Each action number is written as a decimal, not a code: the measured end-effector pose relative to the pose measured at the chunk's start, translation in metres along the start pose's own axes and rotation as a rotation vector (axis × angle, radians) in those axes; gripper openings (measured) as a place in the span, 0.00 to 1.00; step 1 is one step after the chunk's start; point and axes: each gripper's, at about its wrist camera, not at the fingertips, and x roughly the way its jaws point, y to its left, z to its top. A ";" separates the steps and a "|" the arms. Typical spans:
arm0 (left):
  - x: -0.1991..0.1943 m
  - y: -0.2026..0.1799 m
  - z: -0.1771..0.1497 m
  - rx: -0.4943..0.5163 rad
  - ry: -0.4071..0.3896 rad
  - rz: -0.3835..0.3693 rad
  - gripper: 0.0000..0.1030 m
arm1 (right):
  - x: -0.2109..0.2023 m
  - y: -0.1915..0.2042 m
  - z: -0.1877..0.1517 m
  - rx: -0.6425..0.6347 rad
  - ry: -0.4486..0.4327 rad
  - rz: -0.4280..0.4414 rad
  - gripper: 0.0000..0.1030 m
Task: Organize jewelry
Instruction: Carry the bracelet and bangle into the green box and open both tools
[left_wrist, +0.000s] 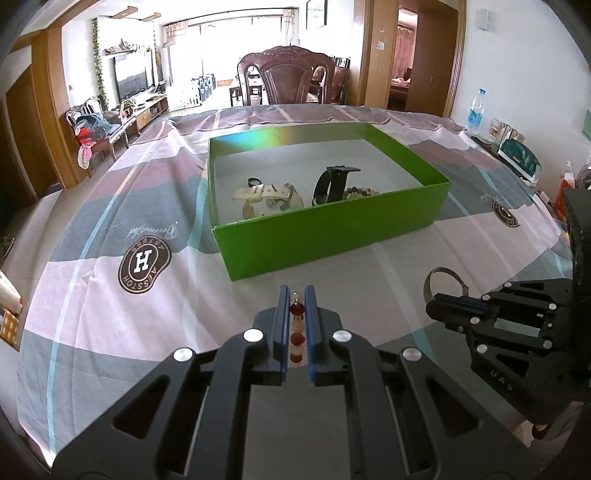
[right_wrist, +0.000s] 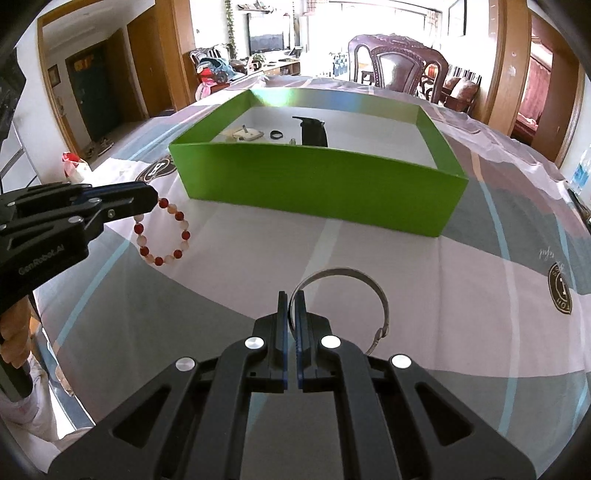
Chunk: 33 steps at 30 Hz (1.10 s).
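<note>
My left gripper (left_wrist: 297, 295) is shut on a red-and-pale bead bracelet (left_wrist: 297, 325), held above the cloth in front of the green box (left_wrist: 332, 230); the bracelet hangs from it in the right wrist view (right_wrist: 162, 232). My right gripper (right_wrist: 291, 299) is shut on a thin silver bangle (right_wrist: 343, 273), also in front of the box (right_wrist: 314, 177); the bangle shows in the left wrist view (left_wrist: 443, 275). In the box lie a cream-strapped watch (left_wrist: 269, 194), a black watch (left_wrist: 332, 181), a small black ring (left_wrist: 254, 181) and a brown bead bracelet (left_wrist: 360, 192).
The table is covered by a pink, grey and white striped cloth (left_wrist: 147, 192) with round logos. A carved wooden chair (left_wrist: 286, 79) stands at the far side. A water bottle (left_wrist: 476, 109) and boxes (left_wrist: 517, 155) sit at the far right edge.
</note>
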 end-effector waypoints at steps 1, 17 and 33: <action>-0.001 0.000 0.001 0.000 -0.003 0.001 0.08 | -0.002 -0.001 0.002 0.003 -0.008 -0.002 0.03; -0.026 0.021 0.103 -0.006 -0.144 0.005 0.08 | -0.047 -0.032 0.103 0.026 -0.228 -0.051 0.04; 0.097 0.046 0.151 -0.105 0.027 0.055 0.08 | 0.071 -0.062 0.160 0.088 -0.080 -0.069 0.04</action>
